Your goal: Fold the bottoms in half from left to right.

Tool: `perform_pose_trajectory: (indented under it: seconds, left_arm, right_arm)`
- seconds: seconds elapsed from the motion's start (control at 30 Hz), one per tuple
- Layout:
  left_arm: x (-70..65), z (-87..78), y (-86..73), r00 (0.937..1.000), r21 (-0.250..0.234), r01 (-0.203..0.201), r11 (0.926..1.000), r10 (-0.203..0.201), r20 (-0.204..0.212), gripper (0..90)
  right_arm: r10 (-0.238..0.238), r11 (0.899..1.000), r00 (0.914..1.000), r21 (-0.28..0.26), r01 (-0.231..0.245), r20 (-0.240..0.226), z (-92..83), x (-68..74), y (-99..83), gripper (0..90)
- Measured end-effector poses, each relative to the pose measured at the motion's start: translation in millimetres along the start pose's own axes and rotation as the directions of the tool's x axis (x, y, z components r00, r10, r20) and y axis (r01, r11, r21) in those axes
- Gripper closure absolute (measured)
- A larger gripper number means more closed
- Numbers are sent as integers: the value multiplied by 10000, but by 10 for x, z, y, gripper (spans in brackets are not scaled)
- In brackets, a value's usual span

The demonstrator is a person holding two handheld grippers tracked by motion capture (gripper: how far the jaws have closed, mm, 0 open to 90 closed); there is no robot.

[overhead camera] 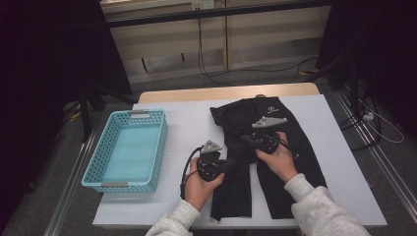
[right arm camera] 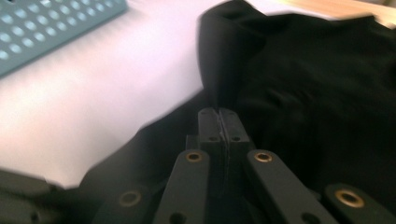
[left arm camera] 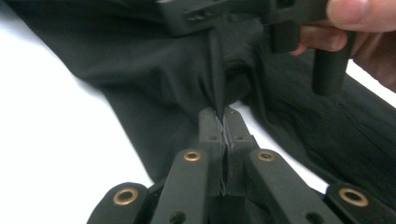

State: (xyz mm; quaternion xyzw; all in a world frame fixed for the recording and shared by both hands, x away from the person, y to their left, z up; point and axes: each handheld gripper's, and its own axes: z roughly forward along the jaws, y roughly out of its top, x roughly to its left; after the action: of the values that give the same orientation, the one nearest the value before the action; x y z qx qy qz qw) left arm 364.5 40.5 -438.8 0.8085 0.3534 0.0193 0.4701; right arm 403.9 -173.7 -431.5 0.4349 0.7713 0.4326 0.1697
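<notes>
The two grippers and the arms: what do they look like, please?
Both the left gripper and the right gripper are black, each topped by a grey three-cornered plate. In the gripper views their linked jaw arms carry brass-coloured rivets. A black cable loops from the left one. The person wears light grey fleecy sleeves.

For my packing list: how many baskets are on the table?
1. The blue basket stands on the left part of the white table, beside the black trousers. It looks empty. I see no other basket in the high view.
</notes>
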Motion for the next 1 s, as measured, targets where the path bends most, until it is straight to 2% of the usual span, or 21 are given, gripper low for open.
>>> perform_pose_trajectory:
  seconds: [0.07,0.1,0.13,0.2,0.3,0.37,0.43,0.47,0.53,0.63,0.7,0.77,0.83,1.0]
  left_arm:
    - [-21,36,-1,9998,174,-186,9997,185,72,883]
    - [-39,54,-2,9999,170,-105,9998,103,82,883]
    - [-42,64,-2,9998,229,-180,9996,178,82,883]
    - [-42,73,-1,9998,259,-182,9995,179,104,883]
    - [-43,77,5,9998,203,-126,9997,123,140,883]
    - [-42,80,1,9998,193,-133,9997,129,167,883]
    - [-32,77,-6,9998,271,-158,9995,154,144,883]
    - [-26,79,-13,9998,256,-113,9996,109,169,883]
    - [-14,69,-19,9999,262,-62,9996,58,154,884]
    - [0,50,-24,9999,176,11,9998,-14,161,883]
    - [16,39,-27,9998,159,39,9999,-42,174,883]
    - [34,34,-29,9997,115,116,9999,-118,192,883]
    - [41,29,-31,9997,64,167,9998,-168,179,883]
    - [50,25,-12,9995,5,197,9998,-197,245,883]
  right_arm:
    - [94,9993,9999,354,-97,101,-58,-35,-87,885]
    - [-20,9992,9999,407,14,148,-70,-45,-126,866]
    - [-223,9987,9997,466,219,86,-71,-48,-150,830]
    - [-491,9973,9979,562,466,430,-55,-44,-168,714]
    - [-817,9964,9957,258,806,435,10,-9,-128,589]
    - [-962,9953,9952,-26,963,199,66,20,-73,577]
    - [-1155,9932,9928,-120,1160,327,131,56,-4,542]
    - [-1168,9929,9929,-203,1173,217,170,72,29,552]
    - [-1313,9912,9909,-101,1316,305,262,93,83,557]
    - [-1371,9906,9905,37,1370,71,421,115,129,568]
    - [-1666,9853,9859,424,1658,171,532,128,136,587]
    - [-1680,9840,9858,614,1674,50,619,137,125,605]
    - [-1892,9786,9816,866,1865,248,666,135,112,681]
    - [-1496,9854,9865,920,1433,659,629,-23,116,893]
